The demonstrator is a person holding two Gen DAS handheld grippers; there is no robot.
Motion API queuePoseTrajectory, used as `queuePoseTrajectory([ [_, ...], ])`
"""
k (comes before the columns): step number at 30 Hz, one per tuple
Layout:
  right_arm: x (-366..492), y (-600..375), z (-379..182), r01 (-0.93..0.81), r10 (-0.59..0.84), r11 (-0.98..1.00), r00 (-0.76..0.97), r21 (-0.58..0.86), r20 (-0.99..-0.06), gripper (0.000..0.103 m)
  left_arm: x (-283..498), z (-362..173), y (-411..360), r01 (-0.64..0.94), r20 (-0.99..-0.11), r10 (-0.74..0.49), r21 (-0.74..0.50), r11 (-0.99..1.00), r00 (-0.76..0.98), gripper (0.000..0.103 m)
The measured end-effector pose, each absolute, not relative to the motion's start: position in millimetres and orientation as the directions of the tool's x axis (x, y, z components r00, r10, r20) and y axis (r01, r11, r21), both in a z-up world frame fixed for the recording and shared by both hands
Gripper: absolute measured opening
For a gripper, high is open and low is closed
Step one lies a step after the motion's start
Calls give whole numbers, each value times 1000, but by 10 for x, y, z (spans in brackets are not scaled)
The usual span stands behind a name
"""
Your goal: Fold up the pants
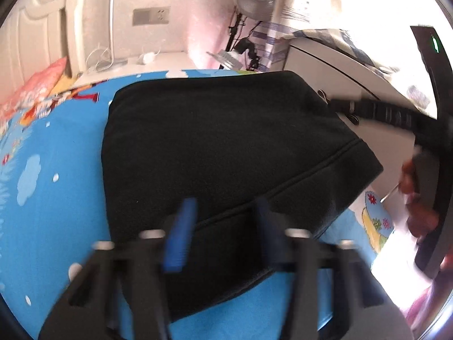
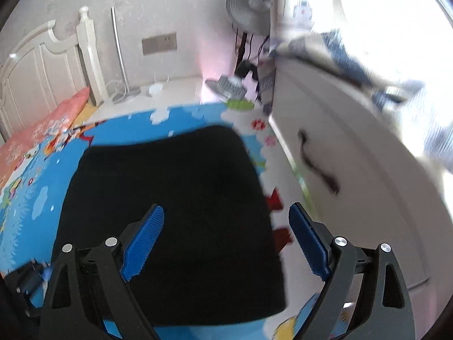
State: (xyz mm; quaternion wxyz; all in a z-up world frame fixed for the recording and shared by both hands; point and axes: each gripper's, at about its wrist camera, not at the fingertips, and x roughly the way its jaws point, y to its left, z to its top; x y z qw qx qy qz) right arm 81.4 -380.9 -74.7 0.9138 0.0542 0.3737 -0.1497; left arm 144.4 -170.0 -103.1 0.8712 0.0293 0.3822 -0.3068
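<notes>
Blue-padded left gripper (image 1: 223,223) and right gripper (image 2: 226,240) both gape wide, holding nothing, above the folded black pants (image 1: 220,147) lying flat on the cartoon-print blue bedsheet (image 1: 56,175).

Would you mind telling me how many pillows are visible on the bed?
1. A pink patterned pillow lies at the head of the bed, against the white headboard, beyond the folded black pants. Others may lie out of view.

left gripper (image 1: 223,212) and right gripper (image 2: 226,235) both gape open, angled downward.
</notes>
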Motion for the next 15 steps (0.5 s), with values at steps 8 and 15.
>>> queuePoseTrajectory([
  [8,740,-3849,-1135,378,-252,926,614,-1,-748,86,1341,-890,-1764,506,-670,-452,-131,853,589,101],
  [15,776,-3983,-1220,349,-152,933,607,89,-780,86,1462,-647,-1762,543,-615,-410,34,839,673,101],
])
